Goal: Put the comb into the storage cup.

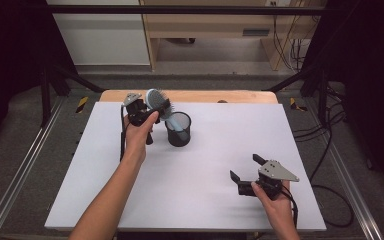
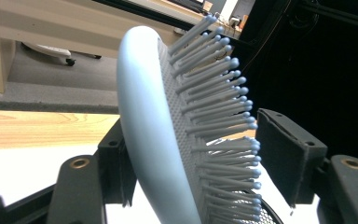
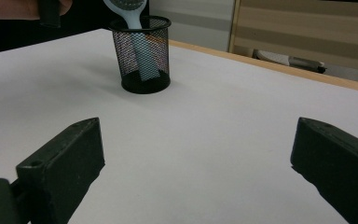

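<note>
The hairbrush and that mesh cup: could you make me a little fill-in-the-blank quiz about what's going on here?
1. The hairbrush stands with its handle down inside the black mesh ____.
2. The colour of the hairbrush is light ____.
3. The jaws of the right gripper stand open over the white table and hold ____.
4. The left gripper has its jaws on either side of the brush's ____.

Missing words: cup; blue; nothing; head

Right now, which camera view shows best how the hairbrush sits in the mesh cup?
The right gripper view: the hairbrush stands handle-down inside the black mesh cup, leaning on its rim. The high view shows the same from above, smaller. The left gripper view gives a close-up of the brush head and bristles.
</note>
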Available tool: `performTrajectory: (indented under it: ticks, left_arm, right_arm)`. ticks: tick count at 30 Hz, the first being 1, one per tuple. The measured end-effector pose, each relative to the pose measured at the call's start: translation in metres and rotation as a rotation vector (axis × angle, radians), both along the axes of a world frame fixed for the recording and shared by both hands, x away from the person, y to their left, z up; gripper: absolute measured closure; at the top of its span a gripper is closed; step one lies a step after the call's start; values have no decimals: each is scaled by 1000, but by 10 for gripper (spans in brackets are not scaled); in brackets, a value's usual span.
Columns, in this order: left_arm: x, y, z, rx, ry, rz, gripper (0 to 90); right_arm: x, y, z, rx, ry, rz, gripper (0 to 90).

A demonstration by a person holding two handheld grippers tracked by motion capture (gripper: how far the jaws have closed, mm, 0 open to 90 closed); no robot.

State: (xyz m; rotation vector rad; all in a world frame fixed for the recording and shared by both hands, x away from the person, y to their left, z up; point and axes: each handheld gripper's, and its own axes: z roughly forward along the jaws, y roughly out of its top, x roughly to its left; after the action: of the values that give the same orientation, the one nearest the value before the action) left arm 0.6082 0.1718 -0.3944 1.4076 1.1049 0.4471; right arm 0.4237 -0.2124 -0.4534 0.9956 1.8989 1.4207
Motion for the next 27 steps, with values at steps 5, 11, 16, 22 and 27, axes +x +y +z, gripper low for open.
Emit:
performTrajectory:
  ticks: [5, 11, 16, 22, 27]
  left_arm:
    - [0, 0, 0, 1, -2, -3, 290]
    - [0, -1, 0, 4, 5, 6, 199]
    - [1, -3, -2, 12, 30, 15, 119]
    - [0, -5, -2, 20, 18, 26, 49]
    - [-1, -5, -2, 22, 12, 34, 18]
  right_arm:
    - [0, 0, 0, -1, 3, 3, 29]
    - [0, 0, 0, -3, 3, 2, 29]
    - [0, 1, -1, -5, 4, 3, 29]
    - [0, 0, -1, -6, 6, 1, 28]
    - [0, 1, -1, -6, 6, 2, 28]
